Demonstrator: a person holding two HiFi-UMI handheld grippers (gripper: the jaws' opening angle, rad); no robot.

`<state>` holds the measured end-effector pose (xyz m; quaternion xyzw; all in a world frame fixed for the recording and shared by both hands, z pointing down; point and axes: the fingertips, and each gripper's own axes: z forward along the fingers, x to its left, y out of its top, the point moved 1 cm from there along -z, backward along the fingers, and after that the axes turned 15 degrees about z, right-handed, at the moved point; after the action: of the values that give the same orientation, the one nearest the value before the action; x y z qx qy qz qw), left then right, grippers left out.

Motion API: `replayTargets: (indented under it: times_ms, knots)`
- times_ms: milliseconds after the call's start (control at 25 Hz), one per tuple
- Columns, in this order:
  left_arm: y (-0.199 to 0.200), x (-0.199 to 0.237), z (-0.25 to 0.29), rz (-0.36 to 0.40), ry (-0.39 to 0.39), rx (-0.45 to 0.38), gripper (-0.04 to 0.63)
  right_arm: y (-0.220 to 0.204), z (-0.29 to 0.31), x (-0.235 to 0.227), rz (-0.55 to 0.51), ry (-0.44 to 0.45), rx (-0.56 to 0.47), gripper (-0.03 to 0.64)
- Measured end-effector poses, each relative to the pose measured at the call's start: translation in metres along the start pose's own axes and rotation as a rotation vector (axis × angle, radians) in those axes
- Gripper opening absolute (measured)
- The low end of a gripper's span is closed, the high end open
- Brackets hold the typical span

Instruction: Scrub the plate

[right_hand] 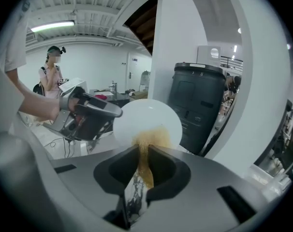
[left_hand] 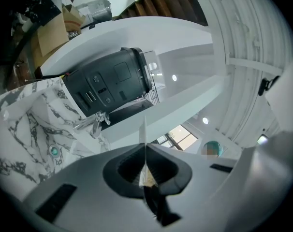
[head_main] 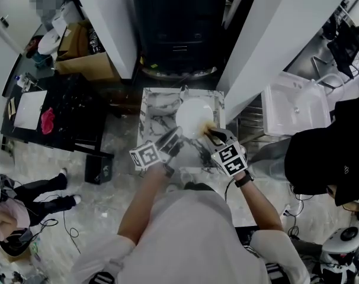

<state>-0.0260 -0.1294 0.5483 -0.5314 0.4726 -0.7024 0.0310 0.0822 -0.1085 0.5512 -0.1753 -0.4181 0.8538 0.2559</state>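
A white round plate (head_main: pixel 193 117) is held up on edge over the marble sink. My left gripper (head_main: pixel 176 136) is shut on the plate's left rim. In the left gripper view the plate (left_hand: pixel 145 138) shows edge-on as a thin white line pinched between the jaws of the left gripper (left_hand: pixel 145 172). My right gripper (head_main: pixel 208 134) is shut on a yellow-brown scrubbing pad (head_main: pixel 207 129), which lies against the plate's lower right. In the right gripper view the pad (right_hand: pixel 147 144) rises from the right gripper (right_hand: pixel 145 159) onto the plate (right_hand: pixel 146 117), with the left gripper (right_hand: pixel 91 114) on its left edge.
The marble sink (head_main: pixel 151 108) has a chrome faucet (left_hand: pixel 92 122) at its back. A black bin (head_main: pixel 179 22) stands behind it between white pillars. A white basin (head_main: pixel 293 108) is to the right. A person (right_hand: pixel 51 76) stands far off.
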Motion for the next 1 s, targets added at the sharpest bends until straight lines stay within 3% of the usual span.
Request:
replayTargets:
  times_ms: [240, 440, 680, 1000]
  knots:
    - [0.004, 0.006, -0.002, 0.022, 0.03, -0.002, 0.015, 0.002, 0.008, 0.046, -0.045, 0.104, -0.003, 0.067]
    - [0.0, 0.01, -0.006, 0.019, 0.06, 0.0, 0.015, 0.041, -0.002, 0.055, -0.017, 0.151, -0.187, 0.067]
    - [0.002, 0.012, -0.013, 0.059, 0.093, 0.001, 0.015, 0.07, -0.021, 0.04, 0.099, 0.13, -0.345, 0.067]
    - [0.017, 0.008, -0.015, 0.212, 0.156, 0.017, 0.015, 0.07, -0.026, 0.019, 0.151, 0.077, -0.374, 0.067]
